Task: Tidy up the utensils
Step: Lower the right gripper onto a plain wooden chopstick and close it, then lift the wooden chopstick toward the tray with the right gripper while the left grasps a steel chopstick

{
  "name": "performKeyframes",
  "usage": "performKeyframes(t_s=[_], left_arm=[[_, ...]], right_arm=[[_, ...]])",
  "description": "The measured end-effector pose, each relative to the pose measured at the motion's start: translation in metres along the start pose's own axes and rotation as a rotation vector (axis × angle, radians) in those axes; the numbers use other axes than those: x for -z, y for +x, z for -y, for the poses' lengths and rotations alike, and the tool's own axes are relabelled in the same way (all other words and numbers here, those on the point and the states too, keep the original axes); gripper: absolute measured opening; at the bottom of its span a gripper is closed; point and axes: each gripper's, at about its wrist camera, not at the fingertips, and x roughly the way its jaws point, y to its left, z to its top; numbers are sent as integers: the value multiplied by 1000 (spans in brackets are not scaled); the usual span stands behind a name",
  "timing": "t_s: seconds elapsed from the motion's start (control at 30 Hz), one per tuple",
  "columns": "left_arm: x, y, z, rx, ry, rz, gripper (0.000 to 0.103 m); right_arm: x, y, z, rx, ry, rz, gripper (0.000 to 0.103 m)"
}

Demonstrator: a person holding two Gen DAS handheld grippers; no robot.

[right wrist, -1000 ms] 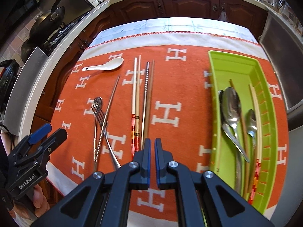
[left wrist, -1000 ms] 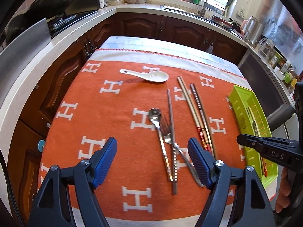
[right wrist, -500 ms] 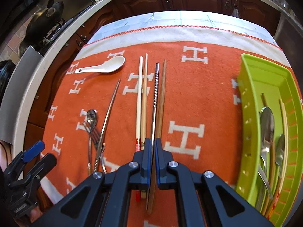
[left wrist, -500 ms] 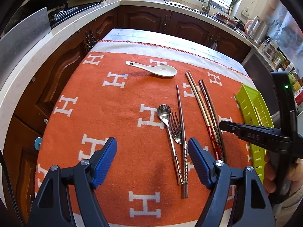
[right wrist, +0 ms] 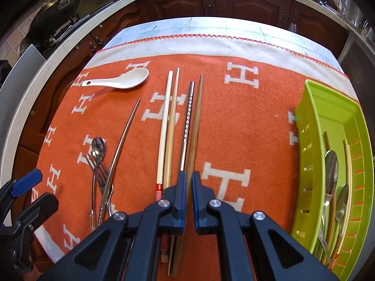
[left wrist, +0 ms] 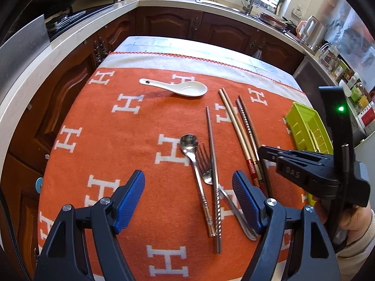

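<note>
On the orange cloth lie a white ceramic spoon (left wrist: 180, 88) (right wrist: 121, 80), a metal spoon (left wrist: 195, 168), a fork (left wrist: 206, 168), a lone metal chopstick (left wrist: 212, 164) and several chopsticks side by side (right wrist: 182, 126). My left gripper (left wrist: 188, 199) is open above the spoon and fork handles, holding nothing. My right gripper (right wrist: 189, 187) hovers low over the brown wooden chopstick (right wrist: 195, 126), its jaws a narrow slit apart with the chopstick below the gap; no grip shows. The green tray (right wrist: 311, 117) at the right holds spoons and chopsticks.
The cloth covers a small table (left wrist: 187, 49) ringed by dark kitchen cabinets and a pale counter (left wrist: 93, 21). A stove with a pan (right wrist: 56, 9) stands at the left. My right gripper also shows in the left wrist view (left wrist: 304, 168).
My right gripper has moved left and forward from beside the tray to over the chopsticks, and its jaws have parted slightly. My left gripper has edged forward, still open.
</note>
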Motion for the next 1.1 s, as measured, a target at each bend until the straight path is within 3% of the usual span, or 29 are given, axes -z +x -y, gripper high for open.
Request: performKeyframes(t_s=[0.43,1.03,1.1], left_arm=[[-14,8,19,11,24,-10,75],[-23,22,44,-3,68,-36,75],[-24,26,46,5,66,-46,67]], right_arm=[[7,0,10,-40,21,-12,5],[21,-6,15,-8,12,-4,6],[23,-10,21,-46,46,-4,6]])
